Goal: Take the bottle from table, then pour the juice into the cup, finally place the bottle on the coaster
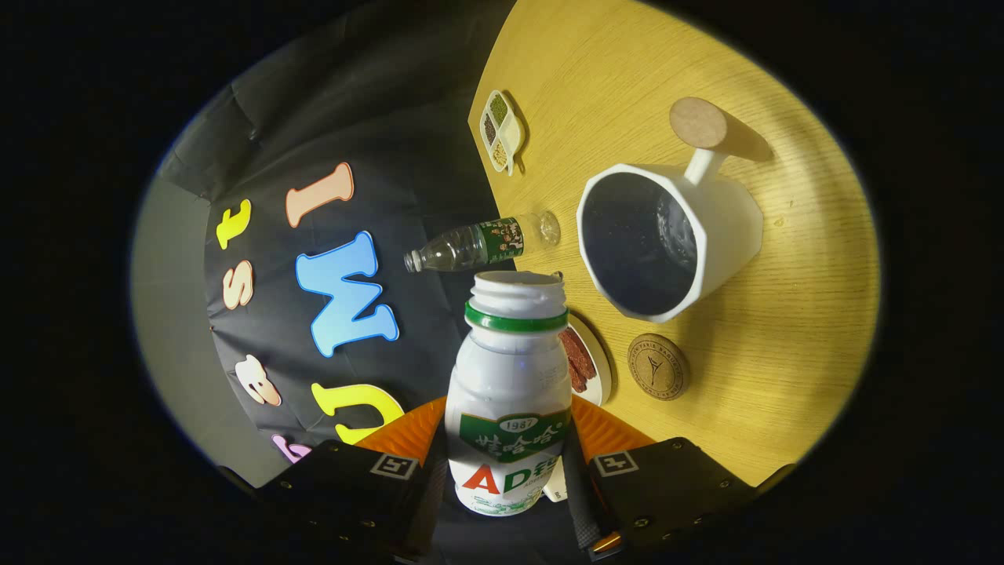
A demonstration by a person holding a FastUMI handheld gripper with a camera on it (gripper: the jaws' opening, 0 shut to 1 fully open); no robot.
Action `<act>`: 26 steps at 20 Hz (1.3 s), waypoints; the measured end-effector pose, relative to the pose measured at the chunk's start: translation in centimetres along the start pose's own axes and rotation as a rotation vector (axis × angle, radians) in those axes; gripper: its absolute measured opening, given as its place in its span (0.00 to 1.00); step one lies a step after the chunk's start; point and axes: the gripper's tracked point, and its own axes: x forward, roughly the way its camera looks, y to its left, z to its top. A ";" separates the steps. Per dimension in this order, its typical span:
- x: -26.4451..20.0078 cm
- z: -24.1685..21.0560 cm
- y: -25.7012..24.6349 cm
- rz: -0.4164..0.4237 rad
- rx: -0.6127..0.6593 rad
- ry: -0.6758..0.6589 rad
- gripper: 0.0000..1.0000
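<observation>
Gripper [508, 471] clenched on the white juice bottle [510, 392] at lower centre, uncapped, tilted | white cup [667, 235] at right of centre | risk: mouth left of rim, juice could spill on table [769, 377] | cork coaster [658, 366] below cup

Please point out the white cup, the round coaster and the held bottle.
white cup [725, 224]: gripper view, on its outer side wall.
round coaster [658, 366]: gripper view, on its top face.
bottle [510, 377]: gripper view, on its body, between the fingers.

Wooden table [784, 314] carrying: white cup [690, 235], round coaster [658, 366], plate [600, 365] of red strips, divided spice dish [502, 130], clear bottle [482, 243], cork-topped item [702, 125] behind the cup.
</observation>
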 end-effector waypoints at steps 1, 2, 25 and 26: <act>0.1 0.1 0.0 0.000 -0.002 0.000 0.66; 0.1 0.1 0.0 0.001 -0.003 -0.002 0.66; 0.5 -0.4 0.1 -0.016 -0.193 0.000 0.66; 0.5 -0.4 0.2 -0.019 -0.242 0.000 0.66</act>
